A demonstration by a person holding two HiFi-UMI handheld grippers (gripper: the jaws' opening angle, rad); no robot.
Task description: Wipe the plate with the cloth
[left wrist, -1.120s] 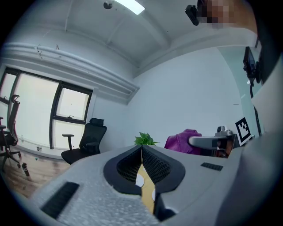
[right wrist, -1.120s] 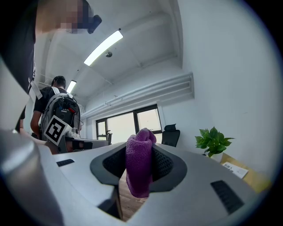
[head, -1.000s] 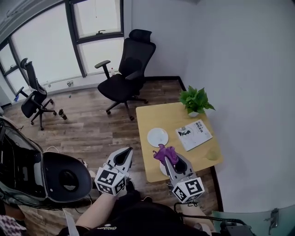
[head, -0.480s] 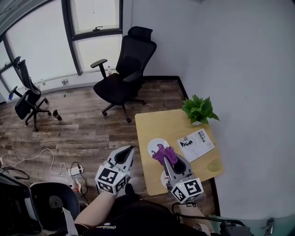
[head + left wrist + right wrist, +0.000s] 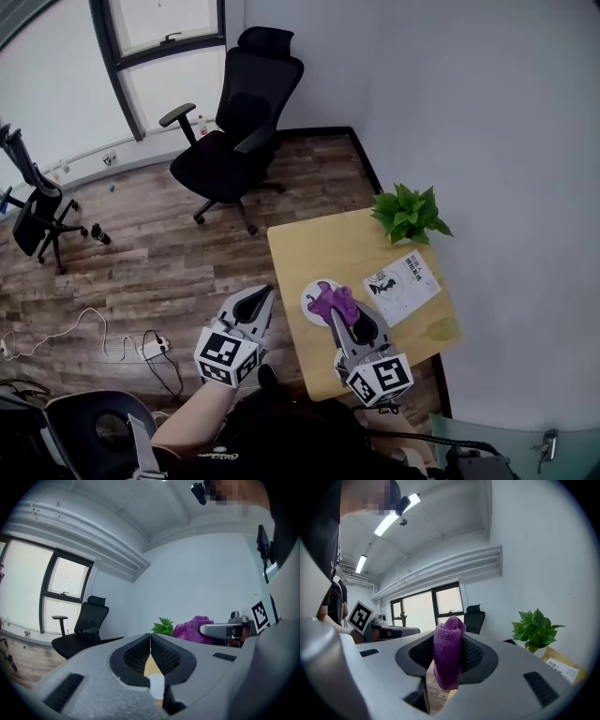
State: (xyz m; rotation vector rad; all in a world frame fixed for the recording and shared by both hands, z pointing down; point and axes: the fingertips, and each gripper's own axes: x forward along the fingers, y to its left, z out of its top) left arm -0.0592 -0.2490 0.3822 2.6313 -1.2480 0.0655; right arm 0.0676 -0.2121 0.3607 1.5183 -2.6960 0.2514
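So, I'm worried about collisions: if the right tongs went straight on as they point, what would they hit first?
Probably nothing close: the right tongs, shut on the cloth, seem aimed level over the plate towards the black chair. Depth is unclear.

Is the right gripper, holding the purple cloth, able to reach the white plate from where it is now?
Probably yes. The right gripper holds the cloth just over the plate in the head view, and nothing stands between them; the booklet and plant lie farther off.
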